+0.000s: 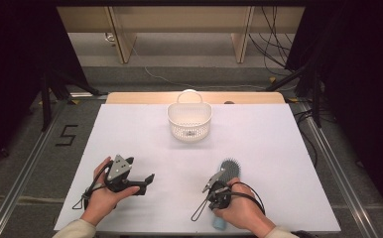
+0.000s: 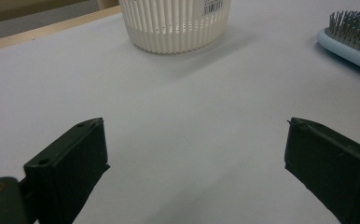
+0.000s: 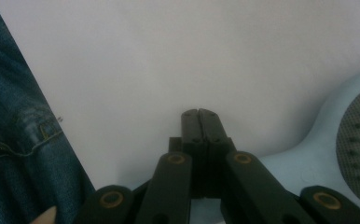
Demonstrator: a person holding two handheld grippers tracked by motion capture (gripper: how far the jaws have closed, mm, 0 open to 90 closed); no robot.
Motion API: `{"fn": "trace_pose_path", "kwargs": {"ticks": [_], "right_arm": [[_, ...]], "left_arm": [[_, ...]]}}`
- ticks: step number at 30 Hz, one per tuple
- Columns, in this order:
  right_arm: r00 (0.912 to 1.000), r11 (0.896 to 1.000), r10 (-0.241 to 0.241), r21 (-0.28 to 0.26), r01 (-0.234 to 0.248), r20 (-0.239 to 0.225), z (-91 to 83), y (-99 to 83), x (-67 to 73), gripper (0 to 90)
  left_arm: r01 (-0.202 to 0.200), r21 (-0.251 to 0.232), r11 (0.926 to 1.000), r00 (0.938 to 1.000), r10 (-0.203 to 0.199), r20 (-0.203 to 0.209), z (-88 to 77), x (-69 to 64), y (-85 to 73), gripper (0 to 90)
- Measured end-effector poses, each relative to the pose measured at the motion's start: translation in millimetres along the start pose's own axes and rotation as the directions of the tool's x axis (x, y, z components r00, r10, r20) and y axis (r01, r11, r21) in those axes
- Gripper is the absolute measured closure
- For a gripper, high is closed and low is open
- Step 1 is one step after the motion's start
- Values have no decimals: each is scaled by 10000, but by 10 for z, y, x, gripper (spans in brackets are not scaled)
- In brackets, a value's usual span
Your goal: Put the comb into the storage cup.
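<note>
Two handheld black two-jaw grippers are seen over a white-covered table (image 1: 130,129). The left gripper (image 1: 150,179) is held low above the sheet at the near left, its jaws spread wide with nothing between them. The right gripper (image 3: 200,114) is held at the near right, its jaws pressed flat together and gripping nothing, their tips just beside the neck of a pale blue plastic paddle hairbrush (image 1: 229,169). The hairbrush lies bristles up on the sheet, its head pointing away from the person and its handle passing under the right hand (image 1: 239,206). A white slatted plastic basket (image 1: 190,121) with a handle is set upright near the table's far edge, well apart from both grippers
</note>
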State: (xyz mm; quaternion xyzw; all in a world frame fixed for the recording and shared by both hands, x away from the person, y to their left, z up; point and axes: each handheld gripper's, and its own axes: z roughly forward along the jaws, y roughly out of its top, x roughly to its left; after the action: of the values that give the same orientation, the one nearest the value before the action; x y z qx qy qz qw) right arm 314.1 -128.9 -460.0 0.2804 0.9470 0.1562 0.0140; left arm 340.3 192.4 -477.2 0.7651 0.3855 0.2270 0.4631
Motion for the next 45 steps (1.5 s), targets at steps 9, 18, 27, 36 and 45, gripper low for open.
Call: {"fn": "trace_pose_path", "kwargs": {"ticks": [9, 18, 27, 36, 45], "right_arm": [[9998, 9994, 181, 286, -183, 67, -67, -146, -65, 900], [9960, 9951, 868, 453, -878, 224, -179, -421, -240, 900], [9899, 9890, 1361, 535, -1382, 407, -226, -511, -374, 900], [9840, 9830, 1683, 651, -1720, 577, -269, -589, -485, 900], [9838, 9840, 1750, 258, -1761, 395, -297, -632, -492, 882]], "left_arm": [[0, 0, 10000, 10000, 0, 3, -1, -2, 0, 55], [-36, 35, 10000, 10000, 36, 17, 7, -7, -1, 56], [-19, 22, 10000, 10000, 19, 29, 6, -5, -2, 56], [-20, 35, 10000, 10000, 20, 33, 8, -7, -2, 56], [0, 32, 10000, 10000, -1, 45, 8, -7, -3, 57]]}}
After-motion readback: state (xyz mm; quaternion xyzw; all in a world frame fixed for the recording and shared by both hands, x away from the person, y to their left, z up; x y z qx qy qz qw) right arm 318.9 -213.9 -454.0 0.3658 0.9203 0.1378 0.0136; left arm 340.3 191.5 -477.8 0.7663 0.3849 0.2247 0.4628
